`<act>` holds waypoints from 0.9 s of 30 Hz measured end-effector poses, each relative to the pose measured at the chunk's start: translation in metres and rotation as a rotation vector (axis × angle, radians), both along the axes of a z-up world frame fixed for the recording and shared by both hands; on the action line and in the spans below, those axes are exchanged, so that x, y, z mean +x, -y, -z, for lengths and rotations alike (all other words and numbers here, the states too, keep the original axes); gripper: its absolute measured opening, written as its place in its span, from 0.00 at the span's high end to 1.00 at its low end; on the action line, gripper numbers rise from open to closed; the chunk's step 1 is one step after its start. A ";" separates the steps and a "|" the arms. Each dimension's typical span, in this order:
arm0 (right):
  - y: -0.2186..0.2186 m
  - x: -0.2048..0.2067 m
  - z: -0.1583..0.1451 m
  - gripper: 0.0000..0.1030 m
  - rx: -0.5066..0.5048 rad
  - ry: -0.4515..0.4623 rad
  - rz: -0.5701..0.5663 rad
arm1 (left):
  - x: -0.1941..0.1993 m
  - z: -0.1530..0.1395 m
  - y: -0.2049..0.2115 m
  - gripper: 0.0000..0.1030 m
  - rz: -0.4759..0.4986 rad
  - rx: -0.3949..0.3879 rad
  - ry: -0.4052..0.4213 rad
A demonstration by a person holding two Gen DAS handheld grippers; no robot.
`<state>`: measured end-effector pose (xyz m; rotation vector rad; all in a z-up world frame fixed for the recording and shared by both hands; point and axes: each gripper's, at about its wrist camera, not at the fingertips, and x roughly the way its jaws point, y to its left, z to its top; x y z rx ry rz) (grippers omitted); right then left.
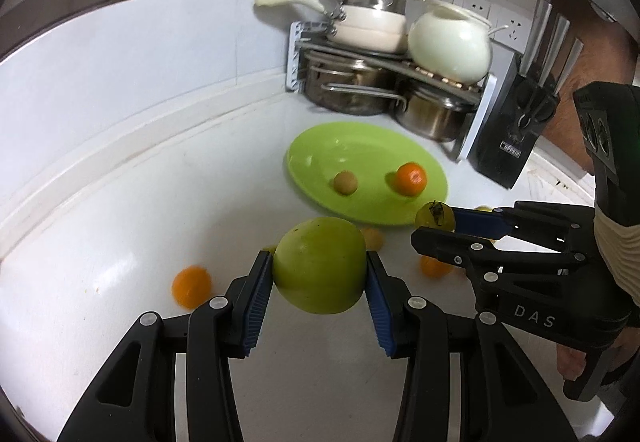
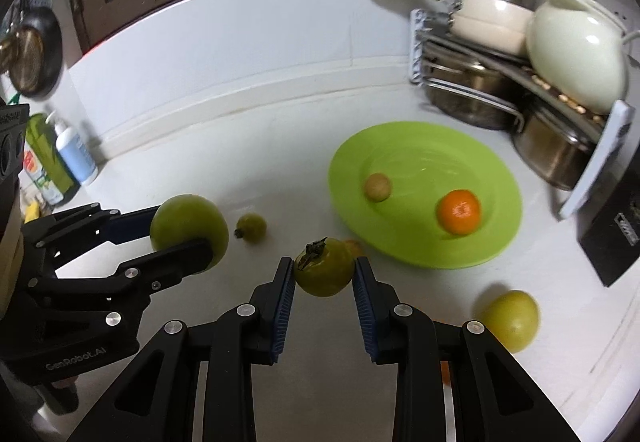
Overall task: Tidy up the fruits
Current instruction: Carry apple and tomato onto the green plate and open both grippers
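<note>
My left gripper (image 1: 320,266) is shut on a large green apple (image 1: 320,264) and holds it above the white counter; it also shows in the right wrist view (image 2: 188,228). My right gripper (image 2: 324,270) is shut on a small green fruit with a dry stem (image 2: 324,268), also seen in the left wrist view (image 1: 435,216). A green plate (image 1: 320,146) (image 2: 432,146) holds an orange (image 1: 410,178) (image 2: 458,212) and a small tan fruit (image 1: 345,182) (image 2: 377,186). Loose on the counter lie an orange (image 1: 191,286), a small green fruit (image 2: 251,227) and a yellow-green fruit (image 2: 512,320).
A rack of steel pots (image 1: 360,90) with a white jug (image 1: 450,42) stands behind the plate. A black knife block (image 1: 516,130) is at the right. Soap bottles (image 2: 68,154) stand at the far left against the wall.
</note>
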<state>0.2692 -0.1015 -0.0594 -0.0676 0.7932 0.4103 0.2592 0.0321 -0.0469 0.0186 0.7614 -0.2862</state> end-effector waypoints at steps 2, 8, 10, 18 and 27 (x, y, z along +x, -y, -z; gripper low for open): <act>0.006 0.002 -0.004 0.70 0.003 0.005 0.017 | 0.004 -0.004 0.005 0.57 0.011 0.001 0.012; 0.023 0.015 -0.018 0.70 0.002 0.025 0.056 | 0.016 -0.014 0.020 0.57 0.034 -0.004 0.028; 0.027 0.021 -0.022 0.70 -0.004 0.025 0.066 | 0.022 -0.016 0.026 0.57 0.038 -0.001 0.032; 0.045 0.055 -0.027 0.70 -0.009 0.010 0.109 | 0.058 -0.021 0.044 0.57 0.059 0.044 0.050; 0.056 0.095 -0.025 0.70 -0.045 -0.020 0.125 | 0.108 -0.017 0.059 0.57 0.093 0.069 0.010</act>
